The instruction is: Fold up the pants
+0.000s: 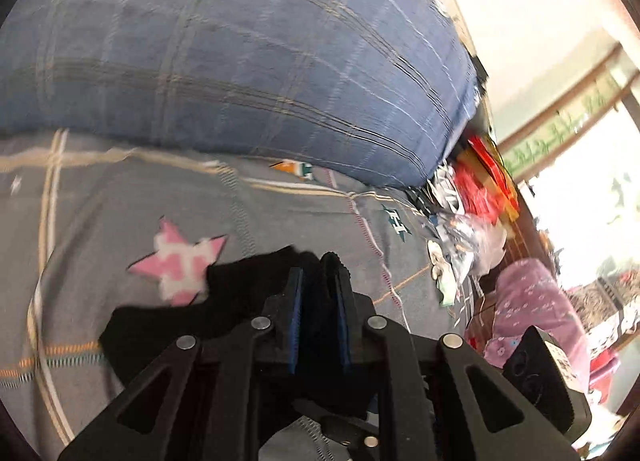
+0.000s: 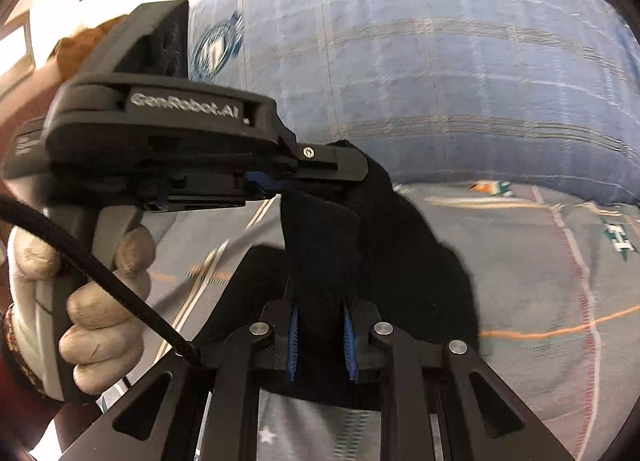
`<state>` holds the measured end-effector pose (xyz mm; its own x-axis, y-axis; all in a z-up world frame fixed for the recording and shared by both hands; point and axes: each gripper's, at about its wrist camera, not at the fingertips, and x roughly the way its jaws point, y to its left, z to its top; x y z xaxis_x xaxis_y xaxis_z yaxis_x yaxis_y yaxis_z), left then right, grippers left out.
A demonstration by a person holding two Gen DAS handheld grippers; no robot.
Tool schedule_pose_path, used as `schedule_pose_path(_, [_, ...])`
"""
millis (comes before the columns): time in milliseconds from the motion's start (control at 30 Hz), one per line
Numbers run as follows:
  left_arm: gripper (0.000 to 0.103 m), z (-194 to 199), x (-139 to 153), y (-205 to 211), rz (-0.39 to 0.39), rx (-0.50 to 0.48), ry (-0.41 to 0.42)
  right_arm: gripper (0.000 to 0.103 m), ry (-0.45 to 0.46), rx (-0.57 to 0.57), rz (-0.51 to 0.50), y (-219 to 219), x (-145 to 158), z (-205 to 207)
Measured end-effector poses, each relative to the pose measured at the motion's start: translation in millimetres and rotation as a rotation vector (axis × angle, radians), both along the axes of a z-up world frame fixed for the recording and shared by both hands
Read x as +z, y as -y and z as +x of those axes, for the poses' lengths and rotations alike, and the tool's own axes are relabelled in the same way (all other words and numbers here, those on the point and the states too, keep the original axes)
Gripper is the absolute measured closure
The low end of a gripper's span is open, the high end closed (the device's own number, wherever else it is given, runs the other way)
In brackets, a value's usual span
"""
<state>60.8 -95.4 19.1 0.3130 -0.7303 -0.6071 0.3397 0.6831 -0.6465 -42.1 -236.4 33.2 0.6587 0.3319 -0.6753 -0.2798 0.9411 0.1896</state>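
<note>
The black pants point(image 1: 224, 301) lie bunched on a grey patterned bedsheet point(image 1: 100, 221). My left gripper point(image 1: 320, 273) is shut on a fold of the black fabric, lifted a little above the sheet. In the right wrist view my right gripper point(image 2: 320, 301) is shut on the black pants point(image 2: 384, 237), which drape upward from its blue pads. The left gripper point(image 2: 344, 173), held by a gloved hand, shows just ahead at upper left, also clamped on the same cloth. The two grippers are close together.
A large blue plaid pillow or quilt point(image 1: 248, 53) fills the space behind the pants. At the right edge of the bed lie red packages and plastic bags point(image 1: 476, 189) and a purple floral cloth point(image 1: 532, 309). A bright window is at far right.
</note>
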Motion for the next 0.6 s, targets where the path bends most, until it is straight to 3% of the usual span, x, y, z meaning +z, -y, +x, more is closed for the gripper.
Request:
schedule_pose_path(267, [0.089, -10.3, -12.0, -49.4, -0.119, 0.073, -0.016, 0.083, 0.001, 0.067, -0.089, -35.3, -5.9, 1.1])
schedule_pose_path(433, [0.089, -17.4, 9.8, -62.9, -0.172, 0.09, 0.027, 0.084, 0.064, 0.109, -0.153, -49.1, 14.1, -5.2])
schedule_pose_path(600, [0.089, -21.1, 26.0, -74.5, -0.192, 0.095, 0.062, 0.084, 0.091, 0.145, -0.137, -58.6, 35.4, -3.3])
